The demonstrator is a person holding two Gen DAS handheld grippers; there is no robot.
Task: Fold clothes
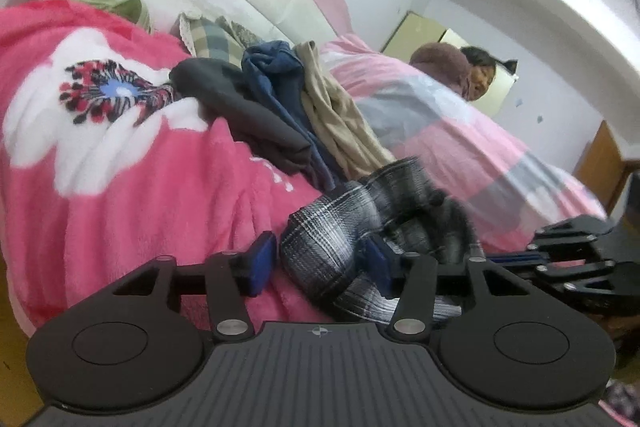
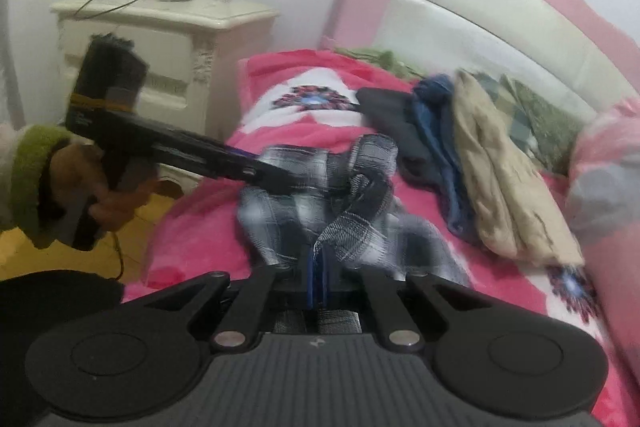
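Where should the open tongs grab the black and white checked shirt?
Probably the raised fold of the checked shirt that bulges between the pads of the left tongs, which stand open around it. Come in level along the pink blanket and close across that ridge. The right tongs already pinch another edge.

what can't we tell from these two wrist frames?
- Plaid garment: its type; bunched and motion-blurred, right wrist view.
- Left hand-held gripper: whether its open fingers touch cloth; folds cover one pad.
- Stacked clothes: the count; they overlap.
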